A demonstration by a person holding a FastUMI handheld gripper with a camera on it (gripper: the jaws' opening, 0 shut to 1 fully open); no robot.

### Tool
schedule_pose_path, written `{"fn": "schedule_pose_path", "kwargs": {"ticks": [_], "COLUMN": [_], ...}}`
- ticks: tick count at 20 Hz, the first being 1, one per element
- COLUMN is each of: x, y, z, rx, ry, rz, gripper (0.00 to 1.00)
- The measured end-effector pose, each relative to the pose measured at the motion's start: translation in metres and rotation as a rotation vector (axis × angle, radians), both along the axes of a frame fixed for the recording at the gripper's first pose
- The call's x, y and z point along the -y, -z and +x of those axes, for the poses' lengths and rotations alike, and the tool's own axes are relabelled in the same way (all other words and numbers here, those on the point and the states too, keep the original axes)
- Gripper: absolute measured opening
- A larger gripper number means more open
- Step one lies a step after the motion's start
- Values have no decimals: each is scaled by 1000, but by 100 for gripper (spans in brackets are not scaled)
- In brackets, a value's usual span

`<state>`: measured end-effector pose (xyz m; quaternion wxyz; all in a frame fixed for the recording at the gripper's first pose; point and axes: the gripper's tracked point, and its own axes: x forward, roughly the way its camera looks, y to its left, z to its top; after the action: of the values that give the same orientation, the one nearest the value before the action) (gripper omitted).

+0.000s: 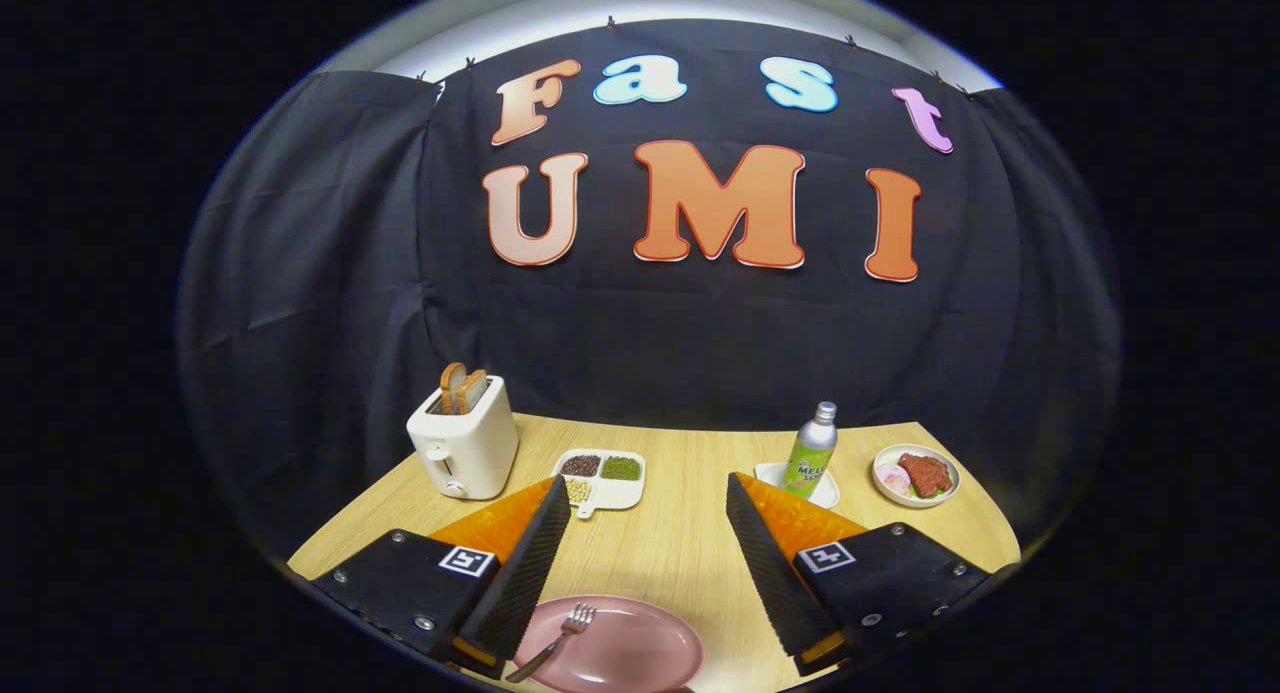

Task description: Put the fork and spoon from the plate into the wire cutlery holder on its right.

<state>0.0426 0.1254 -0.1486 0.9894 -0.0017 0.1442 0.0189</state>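
Your view looks down over a wooden table [680,553] in the booth. Farthest left, beyond your left finger, stands a toaster [464,448] with two slices of bread [462,387] sticking up from its slots. Just right of it, past the tip of that same finger, lies a divided tray [600,480] with dark, green and pale beans in its compartments.

Your gripper [648,503] is spread wide, its fingers [525,563] well apart and holding nothing; bare table lies between their tips. Low down between the fingers, nearer the left one, sits the plate [640,653]. The fork [555,640] lies on the plate's left part, tines pointing away from you, handle running back over the rim towards the left finger. You can see only a fork on the plate.

Beyond the right finger's tip a can [812,448] stands upright on a small white dish [825,493]. Farthest right sits a bowl [915,476] of red meat and pale slices.
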Motion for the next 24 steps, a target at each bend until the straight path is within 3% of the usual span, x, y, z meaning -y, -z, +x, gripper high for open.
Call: {"fn": "schedule_pose_path", "kwargs": {"ticks": [4,12,17,24], "x": [-25,-52,-67,-77], "y": [43,151,212,242], "z": [-7,-50,-91,-108], "rx": [-114,-471,-759,-934], "ry": [6,3,-49,-56], "rz": [21,36,7,5], "gripper": [95,93,79,48]}}
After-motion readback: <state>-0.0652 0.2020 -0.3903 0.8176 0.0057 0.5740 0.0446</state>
